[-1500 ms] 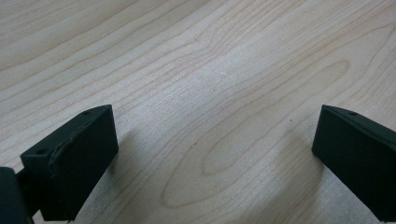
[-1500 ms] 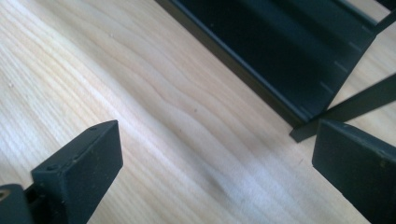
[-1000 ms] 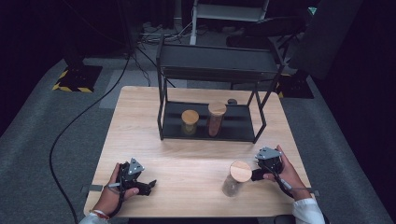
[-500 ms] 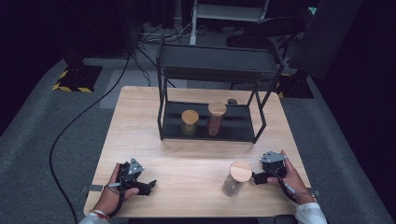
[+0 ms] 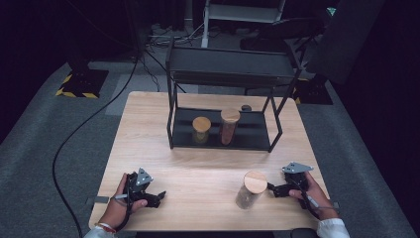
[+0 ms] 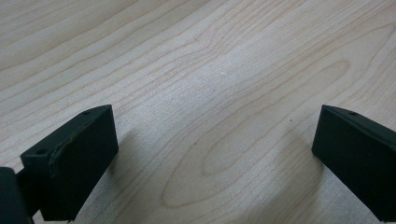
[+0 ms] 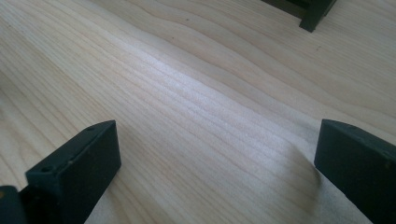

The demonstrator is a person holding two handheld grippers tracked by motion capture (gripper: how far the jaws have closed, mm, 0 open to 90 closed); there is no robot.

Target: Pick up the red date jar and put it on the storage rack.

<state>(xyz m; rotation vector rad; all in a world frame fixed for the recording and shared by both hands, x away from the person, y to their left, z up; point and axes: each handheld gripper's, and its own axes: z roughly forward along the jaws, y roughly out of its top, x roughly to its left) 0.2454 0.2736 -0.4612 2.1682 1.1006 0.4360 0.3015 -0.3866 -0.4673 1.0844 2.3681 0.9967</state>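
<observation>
1. The right tongs (image 5: 270, 188), pressed against the cork-lidded glass jar (image 5: 250, 190) a second ago, now sit just beside it, jaws having just opened further with nothing but bare counter (image 7: 196, 107) between them.
2. The right hand (image 5: 307, 191) sits farther toward the counter's right edge and slightly lower.

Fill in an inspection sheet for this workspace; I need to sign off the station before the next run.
Surface: wooden table, bare wood.
Job's things: jar with wooden lid standing near right gripper, apart from it.
Clutter: black rack holding two lidded jars.
Grippers: left gripper open; right open, jaws just opening, nothing between.
Cables: black cable on floor, left.
Surroundings: grey carpet, dark equipment behind.
</observation>
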